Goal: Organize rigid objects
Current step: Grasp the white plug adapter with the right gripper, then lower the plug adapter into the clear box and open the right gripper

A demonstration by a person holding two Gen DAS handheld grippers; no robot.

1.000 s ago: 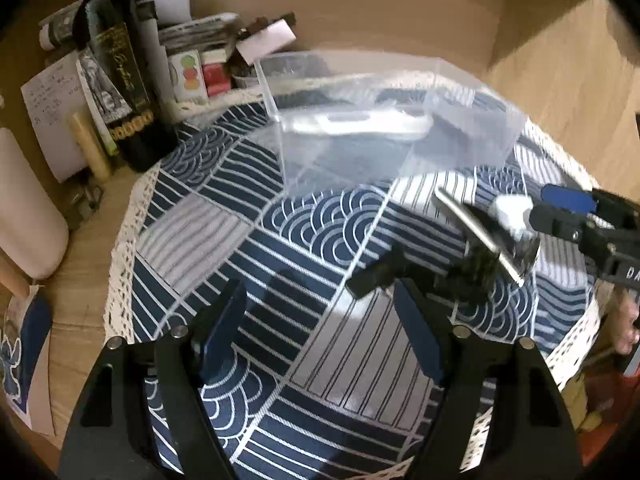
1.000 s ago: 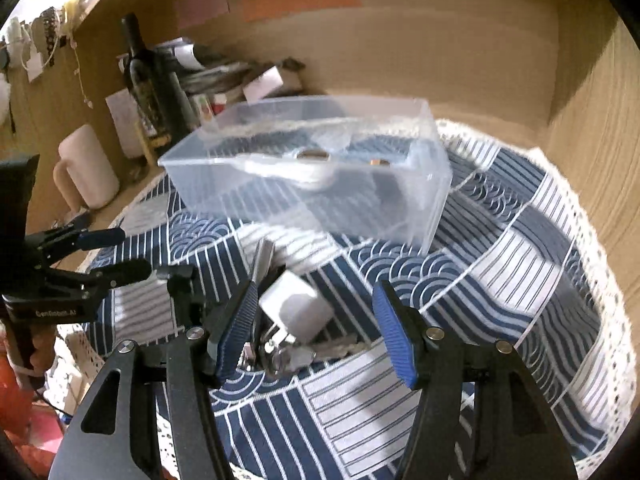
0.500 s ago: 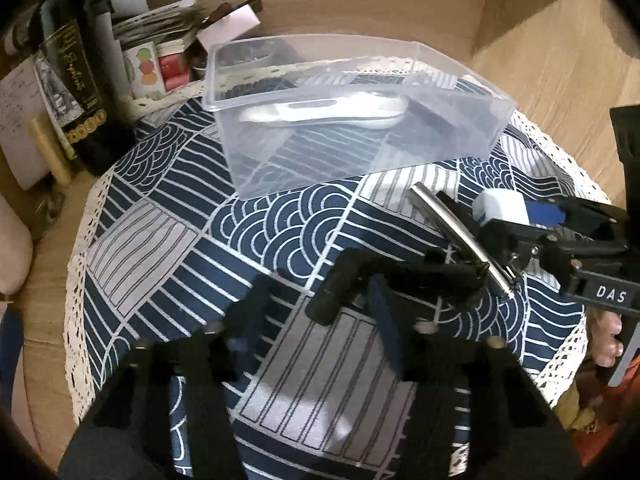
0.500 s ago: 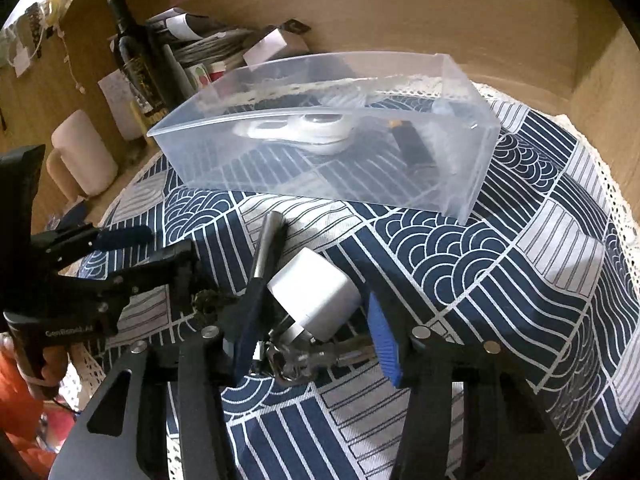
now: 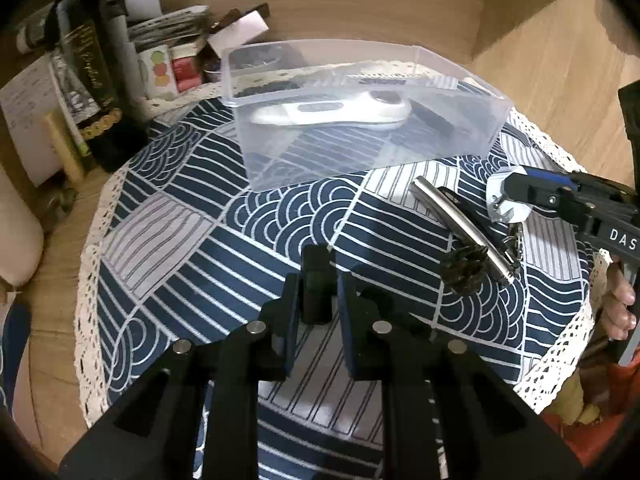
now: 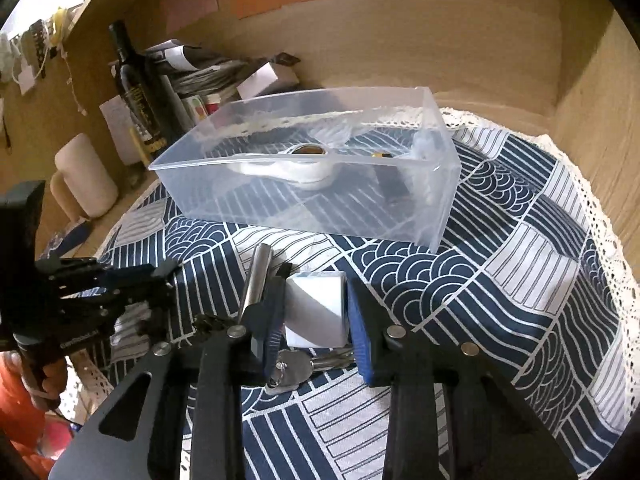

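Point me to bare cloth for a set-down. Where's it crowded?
Free: the cloth left of the clear bin, toward the wine bottle, and the cloth right of the white charger out to the lace edge. Crowded: between the left gripper and right gripper, around the metal bar and keys.

Warm, dim indoor light; both fisheye views bow straight lines and darken to black at the corners. Daylight flares at the right view's upper left. The clear plastic box [image 6: 312, 168] shows soft glare; near grippers appear silhouetted.
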